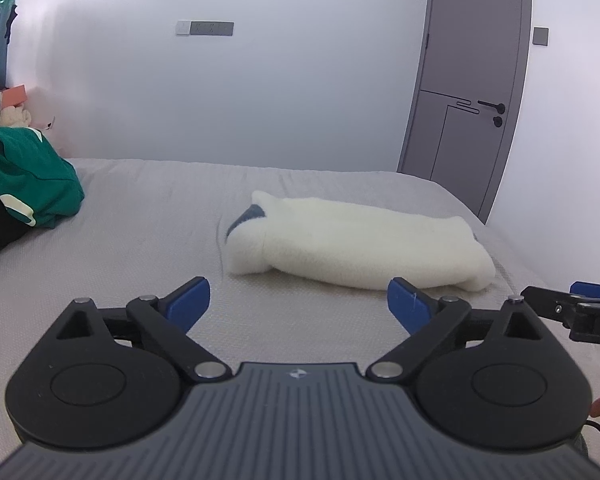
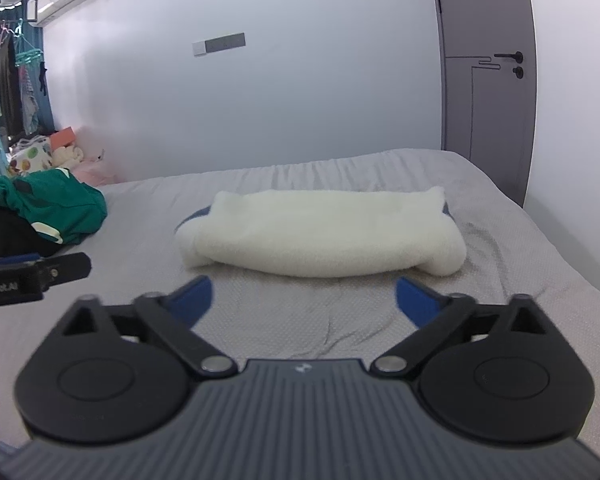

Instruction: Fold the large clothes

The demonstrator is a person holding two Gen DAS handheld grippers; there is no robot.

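Observation:
A cream fleece garment [image 1: 356, 240] lies folded into a long bundle on the grey bed, with a bit of blue lining showing at its left end. In the right wrist view the same garment [image 2: 320, 236] lies straight ahead. My left gripper [image 1: 300, 300] stands open just short of the bundle's near edge, nothing between its blue pads. My right gripper [image 2: 304, 296] is open too, its pads apart from the fleece. The right gripper's tip [image 1: 572, 304] shows at the right edge of the left wrist view, and the left gripper's tip [image 2: 40, 272] at the left of the right wrist view.
A heap of green clothing [image 1: 28, 176] on dark fabric lies at the bed's left side, also seen as green clothing [image 2: 52, 204]. The grey bedsheet [image 2: 520, 272] ends at the right, near a grey door [image 1: 472, 80]. Toys and boxes sit in the far left corner.

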